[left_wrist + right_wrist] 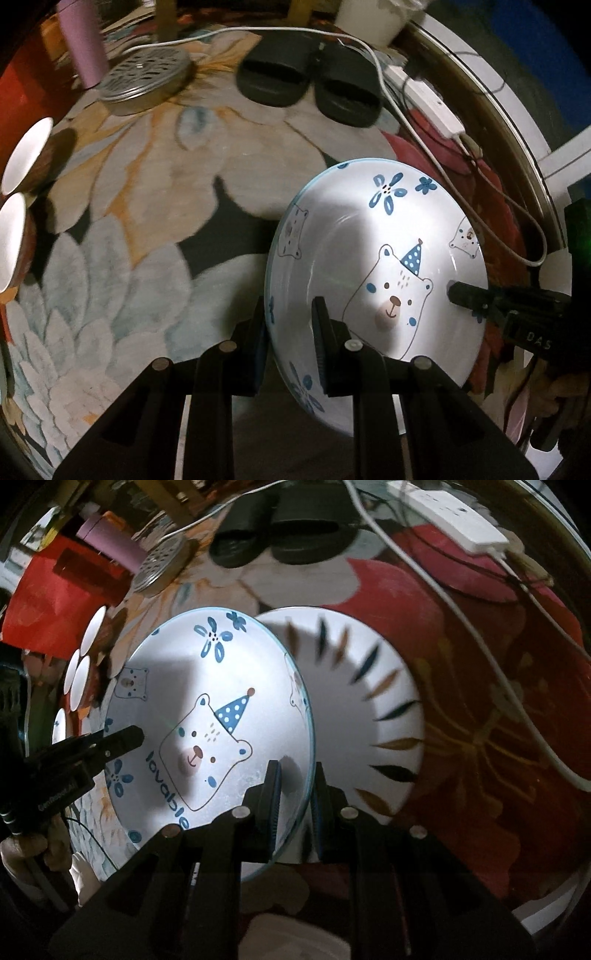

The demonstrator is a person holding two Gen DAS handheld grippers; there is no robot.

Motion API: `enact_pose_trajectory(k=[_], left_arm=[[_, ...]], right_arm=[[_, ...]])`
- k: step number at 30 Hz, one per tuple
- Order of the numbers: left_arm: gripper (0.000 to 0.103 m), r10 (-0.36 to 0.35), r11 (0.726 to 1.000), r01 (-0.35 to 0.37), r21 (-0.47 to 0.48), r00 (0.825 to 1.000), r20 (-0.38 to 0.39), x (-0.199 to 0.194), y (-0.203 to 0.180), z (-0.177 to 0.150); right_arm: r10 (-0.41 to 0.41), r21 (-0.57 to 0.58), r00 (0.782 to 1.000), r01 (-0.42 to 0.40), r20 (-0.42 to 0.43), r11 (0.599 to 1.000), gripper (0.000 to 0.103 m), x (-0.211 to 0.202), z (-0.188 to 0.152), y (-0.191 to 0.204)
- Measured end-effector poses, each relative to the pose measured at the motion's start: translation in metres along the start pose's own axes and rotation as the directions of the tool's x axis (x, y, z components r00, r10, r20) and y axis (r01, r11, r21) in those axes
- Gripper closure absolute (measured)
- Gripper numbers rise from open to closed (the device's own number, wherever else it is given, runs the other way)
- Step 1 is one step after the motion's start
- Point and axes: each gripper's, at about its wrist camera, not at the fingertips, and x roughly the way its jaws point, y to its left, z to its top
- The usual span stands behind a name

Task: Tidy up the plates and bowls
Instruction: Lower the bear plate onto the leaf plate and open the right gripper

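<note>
A white plate with a blue bear print [376,266] is held off the floral rug between both grippers. My left gripper [291,332] is shut on the plate's left rim. My right gripper [295,797] is shut on its right rim [207,716]; it shows in the left wrist view as a black finger [469,295] on the plate's right side. Behind the bear plate lies a white plate with dark leaf marks [369,709]. Several small white bowls [22,158] stand at the left, also in the right wrist view [81,668].
Black slippers [306,81], a round metal strainer lid [144,74], a pink cylinder [83,44], a white power strip [424,96] with cables and a white tub [369,18] lie at the back of the rug [129,221].
</note>
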Motion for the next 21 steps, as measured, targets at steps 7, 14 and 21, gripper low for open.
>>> enact_pose_trajectory(k=[7,14,21], left_arm=[[0.082,0.004,0.999,-0.003,0.04,1.0,-0.021,0.013,-0.019,0.004],[0.082,0.03,0.996,-0.026,0.085,0.999,-0.046,0.028,-0.027,0.006],[0.082,0.059,0.993,-0.052,0.107,0.997,-0.054,0.032,-0.029,0.008]], right_arm=[[-0.001,0.053,1.0,0.002,-0.008,0.999,0.087,0.002,-0.003,-0.024],[-0.01,0.065,1.0,0.011,-0.019,0.998,0.087,0.009,0.001,-0.035],[-0.005,0.074,1.0,0.007,-0.028,0.997,0.087,0.016,0.001,-0.04]])
